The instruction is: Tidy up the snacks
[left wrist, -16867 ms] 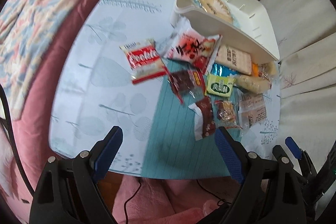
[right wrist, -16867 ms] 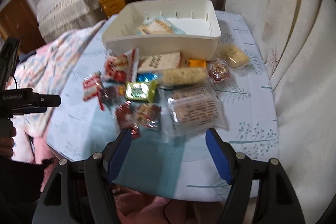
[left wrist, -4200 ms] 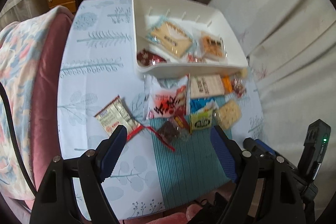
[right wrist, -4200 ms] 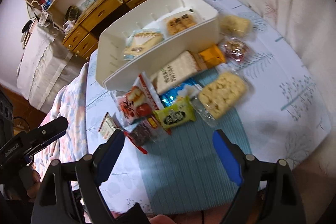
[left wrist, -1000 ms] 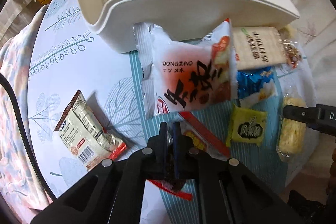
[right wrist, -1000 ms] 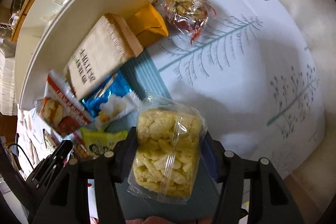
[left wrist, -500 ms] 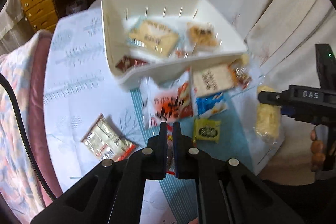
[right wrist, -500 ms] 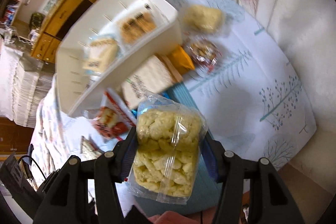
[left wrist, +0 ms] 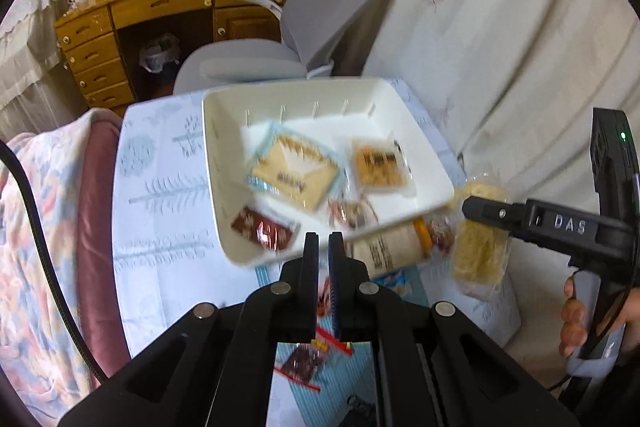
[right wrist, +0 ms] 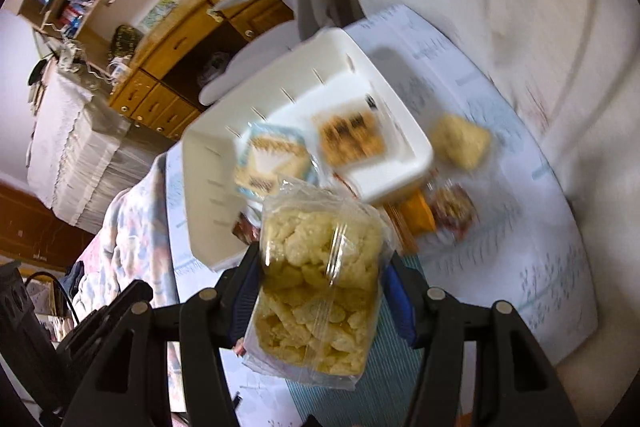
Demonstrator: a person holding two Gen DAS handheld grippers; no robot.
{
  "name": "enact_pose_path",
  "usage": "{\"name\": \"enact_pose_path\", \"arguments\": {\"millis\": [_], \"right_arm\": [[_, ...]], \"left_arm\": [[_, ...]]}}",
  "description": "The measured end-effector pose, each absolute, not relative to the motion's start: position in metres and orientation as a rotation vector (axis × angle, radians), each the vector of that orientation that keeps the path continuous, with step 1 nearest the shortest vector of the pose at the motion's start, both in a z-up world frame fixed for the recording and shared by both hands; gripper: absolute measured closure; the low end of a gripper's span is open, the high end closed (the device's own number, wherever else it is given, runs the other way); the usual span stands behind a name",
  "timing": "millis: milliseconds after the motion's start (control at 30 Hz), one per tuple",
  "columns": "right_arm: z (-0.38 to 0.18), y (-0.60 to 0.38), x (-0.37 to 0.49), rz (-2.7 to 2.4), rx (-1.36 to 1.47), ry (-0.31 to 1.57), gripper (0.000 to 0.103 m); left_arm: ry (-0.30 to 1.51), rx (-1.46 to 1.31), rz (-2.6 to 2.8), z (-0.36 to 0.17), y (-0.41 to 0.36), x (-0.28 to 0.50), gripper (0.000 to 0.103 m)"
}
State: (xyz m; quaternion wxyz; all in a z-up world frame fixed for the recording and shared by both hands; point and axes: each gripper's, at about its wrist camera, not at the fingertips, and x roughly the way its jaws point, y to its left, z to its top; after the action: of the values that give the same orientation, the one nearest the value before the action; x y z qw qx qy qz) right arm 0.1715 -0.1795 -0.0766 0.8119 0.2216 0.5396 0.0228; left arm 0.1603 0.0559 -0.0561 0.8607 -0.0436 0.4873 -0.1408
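My left gripper (left wrist: 323, 239) is shut on the wrapper of a dark red snack packet (left wrist: 304, 363), which hangs under the fingers above the teal mat. My right gripper (right wrist: 320, 259) is shut on a clear bag of yellow puffed crackers (right wrist: 316, 291), held up in front of the white tray (right wrist: 204, 195). In the left wrist view that bag (left wrist: 480, 259) and the right gripper (left wrist: 480, 211) sit just right of the tray (left wrist: 216, 167). The tray holds a blue-edged cracker packet (left wrist: 294, 171), a brown cookie packet (left wrist: 378, 167) and a dark red packet (left wrist: 262, 229).
Beside the tray's near edge lie a beige packet (left wrist: 388, 251), an orange packet (right wrist: 418, 215), a nut packet (right wrist: 454, 211) and a yellow puffed snack (right wrist: 460, 141). A grey office chair (left wrist: 320, 11) and a wooden desk (left wrist: 160, 7) stand behind. A pink cushion (left wrist: 92, 207) borders the table's left.
Both grippers have lifted well above the table, each keeping its packet. The views have tilted up, so the tray's inside and the room behind now show.
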Motion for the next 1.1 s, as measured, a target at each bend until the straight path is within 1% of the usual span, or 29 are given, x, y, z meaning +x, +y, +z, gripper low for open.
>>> {"name": "enact_pose_path", "arguments": {"millis": [333, 500, 533, 600, 633, 667, 700, 733, 767, 800, 833, 867, 900, 967, 1100], "right_arm": [[-0.073, -0.179, 0.218, 0.191, 0.421, 1.13, 0.046], [-0.084, -0.183, 0.234, 0.242, 0.429, 1.154, 0.046], [-0.087, -0.184, 0.236, 0.255, 0.438, 1.16, 0.045], [-0.091, -0.186, 0.239, 0.263, 0.449, 1.174, 0.045], [-0.094, -0.187, 0.24, 0.268, 0.458, 1.186, 0.044], [-0.095, -0.188, 0.241, 0.269, 0.464, 1.191, 0.042], [-0.096, -0.19, 0.241, 0.269, 0.473, 1.194, 0.036], [-0.096, -0.191, 0.24, 0.27, 0.482, 1.193, 0.032], [-0.095, -0.192, 0.238, 0.268, 0.488, 1.186, 0.027], [-0.093, -0.192, 0.237, 0.263, 0.489, 1.176, 0.023], [-0.091, -0.193, 0.235, 0.259, 0.491, 1.168, 0.023], [-0.089, -0.193, 0.233, 0.255, 0.493, 1.162, 0.022], [-0.087, -0.193, 0.23, 0.246, 0.495, 1.154, 0.022], [-0.083, -0.194, 0.224, 0.231, 0.503, 1.141, 0.022], [-0.076, -0.192, 0.208, 0.207, 0.519, 1.115, 0.022]], "left_arm": [[0.989, -0.132, -0.214, -0.042, 0.034, 0.206, 0.1], [1.023, -0.165, -0.178, -0.05, 0.026, 0.225, 0.1], [1.032, -0.172, -0.171, -0.052, 0.025, 0.227, 0.099], [1.072, -0.202, -0.149, -0.059, 0.026, 0.232, 0.087], [1.092, -0.221, -0.142, -0.063, 0.027, 0.234, 0.076], [1.111, -0.243, -0.138, -0.066, 0.028, 0.235, 0.072], [1.13, -0.268, -0.134, -0.07, 0.03, 0.235, 0.07], [1.137, -0.275, -0.135, -0.071, 0.03, 0.234, 0.067], [1.144, -0.279, -0.136, -0.071, 0.03, 0.233, 0.059], [1.146, -0.277, -0.133, -0.071, 0.031, 0.231, 0.054], [1.144, -0.272, -0.127, -0.07, 0.031, 0.228, 0.046], [1.143, -0.271, -0.124, -0.069, 0.033, 0.227, 0.04], [1.143, -0.271, -0.123, -0.068, 0.034, 0.224, 0.039], [1.146, -0.271, -0.123, -0.066, 0.037, 0.22, 0.032], [1.144, -0.257, -0.136, -0.061, 0.047, 0.208, 0.03]]}}
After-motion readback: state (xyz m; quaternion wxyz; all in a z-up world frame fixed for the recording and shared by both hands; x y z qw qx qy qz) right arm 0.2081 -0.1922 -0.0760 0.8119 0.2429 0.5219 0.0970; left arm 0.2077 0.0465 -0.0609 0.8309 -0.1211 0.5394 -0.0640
